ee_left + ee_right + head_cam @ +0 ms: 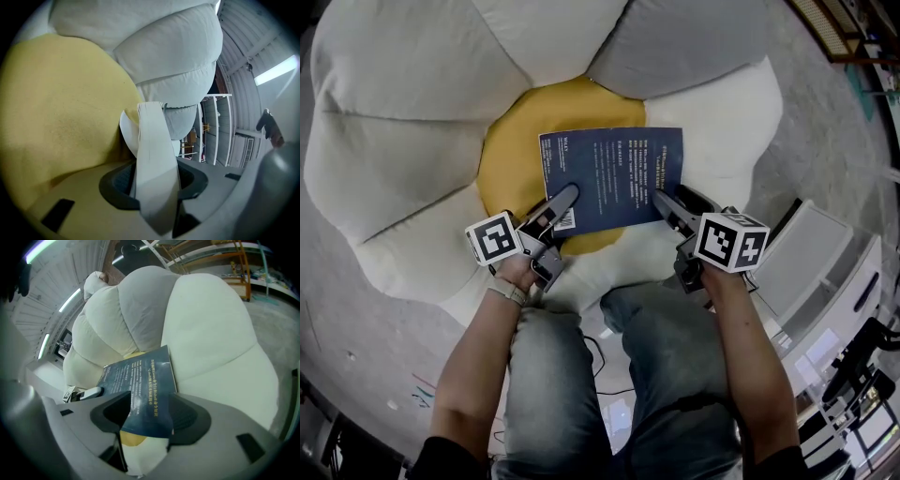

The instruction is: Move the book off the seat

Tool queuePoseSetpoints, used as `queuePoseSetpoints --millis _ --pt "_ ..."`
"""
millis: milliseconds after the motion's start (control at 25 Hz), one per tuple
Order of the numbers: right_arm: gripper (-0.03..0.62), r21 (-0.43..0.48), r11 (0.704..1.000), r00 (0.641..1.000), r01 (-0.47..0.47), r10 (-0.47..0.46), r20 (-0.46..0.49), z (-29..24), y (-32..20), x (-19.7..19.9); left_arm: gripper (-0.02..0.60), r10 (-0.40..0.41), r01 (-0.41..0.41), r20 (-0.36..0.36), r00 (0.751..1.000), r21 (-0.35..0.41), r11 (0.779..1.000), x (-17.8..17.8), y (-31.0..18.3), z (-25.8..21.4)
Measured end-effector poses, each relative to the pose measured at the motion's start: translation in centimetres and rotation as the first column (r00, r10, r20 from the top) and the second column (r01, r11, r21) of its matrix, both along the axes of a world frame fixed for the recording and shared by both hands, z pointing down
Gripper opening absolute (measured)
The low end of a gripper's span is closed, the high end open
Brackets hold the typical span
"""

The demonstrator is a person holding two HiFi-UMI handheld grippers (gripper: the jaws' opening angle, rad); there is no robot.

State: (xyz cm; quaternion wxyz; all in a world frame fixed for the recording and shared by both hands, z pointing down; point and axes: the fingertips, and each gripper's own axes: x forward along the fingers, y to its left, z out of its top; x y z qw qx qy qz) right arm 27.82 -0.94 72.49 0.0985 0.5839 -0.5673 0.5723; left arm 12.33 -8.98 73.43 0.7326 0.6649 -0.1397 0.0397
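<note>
Thin book (614, 178), dark-blue cover with white page edges, lay on the plush seat's (394, 141) yellow centre. Its near corners were pinched, one by the left gripper (562, 202), one by the right gripper (667, 208).

Smooth, faintly glossy paper book (614, 178) on a soft, matt cloth seat (412, 141)

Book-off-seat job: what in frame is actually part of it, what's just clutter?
Job:
- dark blue book
- flower-shaped cushion seat with yellow centre
- left tongs and right tongs, both clamped on the book

Lying about:
- white boxy cabinet
- orange metal rack
</note>
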Motion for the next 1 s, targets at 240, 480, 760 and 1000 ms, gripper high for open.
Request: queuePoseSetpoints --millis 240,480,760,1000 --pt "0.261 -0.004 0.994 0.994 -0.109 0.109 -0.016 0.0 1.8 0.2 0.169 0.024 -0.025 0.025 0.999 0.017 1.0 -0.1 0.4 -1.0" --pt "0.244 0.01 0.977 0.974 -0.215 0.215 -0.07 0.1 4.5 1.5 0.169 0.042 -0.042 -0.003 0.999 0.027 0.999 0.2 0.4 -1.2" --pt "0.236 0.013 0.958 0.957 -0.288 0.288 -0.035 0.2 6.1 1.5 0.169 0.06 -0.06 0.018 0.998 0.008 0.998 0.4 0.2 -1.3" --pt "0.236 -0.056 0.958 0.959 -0.282 0.282 0.005 1.8 9.4 0.9 0.17 0.018 -0.018 0.008 1.0 -0.015 1.0 0.3 0.3 -1.6"
